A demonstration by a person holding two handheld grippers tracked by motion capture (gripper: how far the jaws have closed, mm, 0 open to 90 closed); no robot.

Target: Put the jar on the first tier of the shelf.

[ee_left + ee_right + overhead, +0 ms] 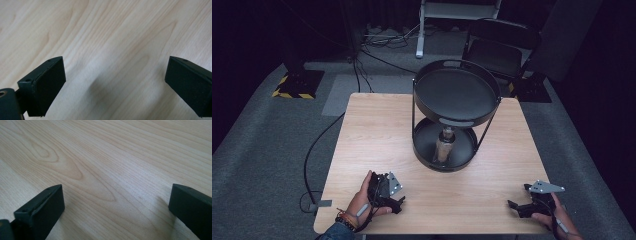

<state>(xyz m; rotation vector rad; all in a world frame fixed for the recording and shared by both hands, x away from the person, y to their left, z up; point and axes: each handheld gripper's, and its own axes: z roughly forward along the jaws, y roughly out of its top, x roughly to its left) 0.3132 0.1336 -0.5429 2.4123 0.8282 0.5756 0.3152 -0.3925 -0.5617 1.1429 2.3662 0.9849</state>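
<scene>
A bottle [445,145] stands upright, neck up, long axis vertical, on the lower tray [422,142] of a black two-tier stand at mid-table. Left gripper [398,202] and right gripper [512,205] rest near the table's [377,130] front edge, well apart from the bottle, jaws spread wide, empty.

So there was one two-tier black tray stand [456,95], one bottle [445,146] on its lower tier, and two tongs, left [398,204] and right [515,205].

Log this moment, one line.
left hand-held gripper: open, on table | right hand-held gripper: open, on table | bottle: lower tray, untouched
</scene>
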